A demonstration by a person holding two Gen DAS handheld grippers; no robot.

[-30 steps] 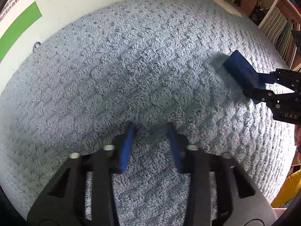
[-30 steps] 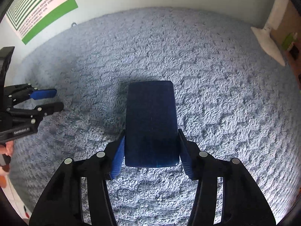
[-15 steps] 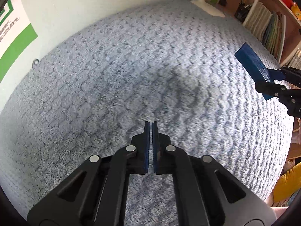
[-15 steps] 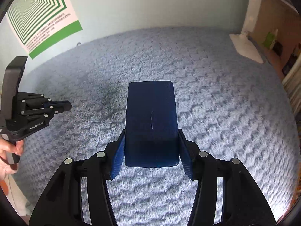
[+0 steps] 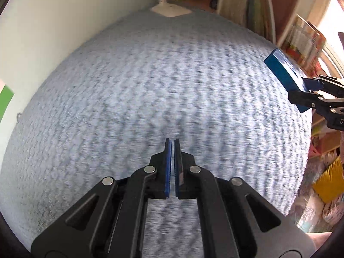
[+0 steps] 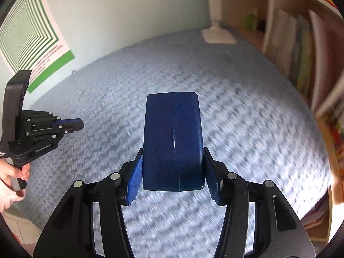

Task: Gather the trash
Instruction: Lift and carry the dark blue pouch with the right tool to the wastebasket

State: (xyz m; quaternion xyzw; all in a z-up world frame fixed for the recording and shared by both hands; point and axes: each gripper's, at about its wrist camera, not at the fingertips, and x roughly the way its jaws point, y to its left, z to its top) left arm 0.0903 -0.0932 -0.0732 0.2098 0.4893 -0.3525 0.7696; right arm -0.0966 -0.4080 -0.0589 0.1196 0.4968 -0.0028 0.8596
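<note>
A flat dark blue box (image 6: 173, 142) with rounded corners is held above the light blue carpet (image 6: 247, 118). My right gripper (image 6: 173, 157) is shut on its near end, one blue pad on each long side. The same blue box (image 5: 283, 75) appears at the right edge of the left wrist view, gripped by the right gripper (image 5: 305, 92). My left gripper (image 5: 172, 144) is shut with nothing between its pads, raised over bare carpet (image 5: 150, 86). From the right wrist view, the left gripper (image 6: 77, 124) is at the left edge, held by a person's hand (image 6: 13, 176).
A pale wall borders the carpet at the back, with a green-and-white poster (image 6: 28, 40) on it. A white stand base (image 6: 218, 35) sits at the far corner. Shelves of books (image 6: 301, 49) line the right side. Colourful bags and a yellow item (image 5: 329, 182) lie lower right.
The left gripper's jaws closed from open to shut. Both grippers rose and swung toward the bookshelf side, carrying the blue box up off the carpet.
</note>
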